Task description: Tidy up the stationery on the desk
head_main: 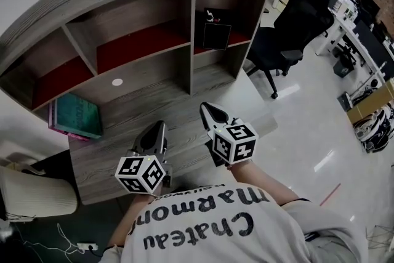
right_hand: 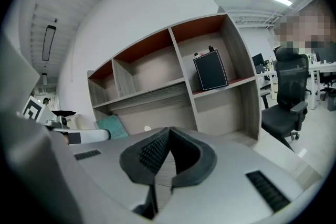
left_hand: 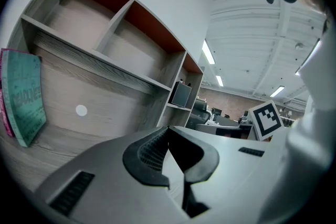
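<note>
Left hand-held gripper and right hand-held gripper hover over the desk, jaws together, empty. A teal book sits far left of the left one. The person's shirt reads "Chateau Marmon".

The left gripper and right gripper hover side by side over the wooden desk. A teal book sits far left. A black notebook, perhaps, stands in the right cubby.

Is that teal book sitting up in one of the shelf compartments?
No, the teal book rests on the desk, below the shelf compartments.
</note>
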### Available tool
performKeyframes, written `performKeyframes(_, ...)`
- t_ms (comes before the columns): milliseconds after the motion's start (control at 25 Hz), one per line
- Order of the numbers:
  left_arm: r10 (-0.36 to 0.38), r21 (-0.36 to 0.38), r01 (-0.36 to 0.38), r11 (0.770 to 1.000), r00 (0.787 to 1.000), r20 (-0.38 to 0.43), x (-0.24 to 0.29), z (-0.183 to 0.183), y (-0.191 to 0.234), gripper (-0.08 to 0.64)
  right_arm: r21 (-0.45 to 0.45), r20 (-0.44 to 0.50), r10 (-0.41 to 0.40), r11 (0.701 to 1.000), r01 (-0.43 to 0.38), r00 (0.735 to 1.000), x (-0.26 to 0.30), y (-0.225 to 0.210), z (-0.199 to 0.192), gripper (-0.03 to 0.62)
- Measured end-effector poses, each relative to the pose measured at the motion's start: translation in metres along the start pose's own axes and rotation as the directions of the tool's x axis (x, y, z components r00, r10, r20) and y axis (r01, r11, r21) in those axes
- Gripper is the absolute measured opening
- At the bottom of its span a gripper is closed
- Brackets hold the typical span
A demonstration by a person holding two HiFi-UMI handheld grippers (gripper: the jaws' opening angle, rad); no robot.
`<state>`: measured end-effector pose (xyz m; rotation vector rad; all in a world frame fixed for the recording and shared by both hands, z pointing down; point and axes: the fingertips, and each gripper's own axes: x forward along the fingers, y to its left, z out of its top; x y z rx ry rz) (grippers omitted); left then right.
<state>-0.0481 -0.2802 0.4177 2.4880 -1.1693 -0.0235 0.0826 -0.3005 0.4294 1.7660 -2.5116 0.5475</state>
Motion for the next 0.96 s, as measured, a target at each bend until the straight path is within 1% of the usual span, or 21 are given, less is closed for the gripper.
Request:
performKeyframes(400,0.024,-0.018,-0.024,1.0,0.999,0.026,0.001,-0.002,-0.006,0.015,-0.003,-0.029,0.006,1.0,-0.007,1.0,-0.008,-0.009,-0.006,0.011)
performKeyframes(800,0.036,-0.031,-0.035,0.999,0.999,0.031,0.0,-0.005,-0.008,0.015,0.006,-0.045,0.014,1.0,-0.014,0.999,-0.008,-0.014,-0.009,0.011)
performKeyframes(960,0.031,-0.025,-0.03,0.999,0.999,0.029,0.001,-0.004,-0.01,0.015,0.012,-0.042,0.012,1.0,-0.012,0.999,-0.009,-0.015,-0.008,0.011)
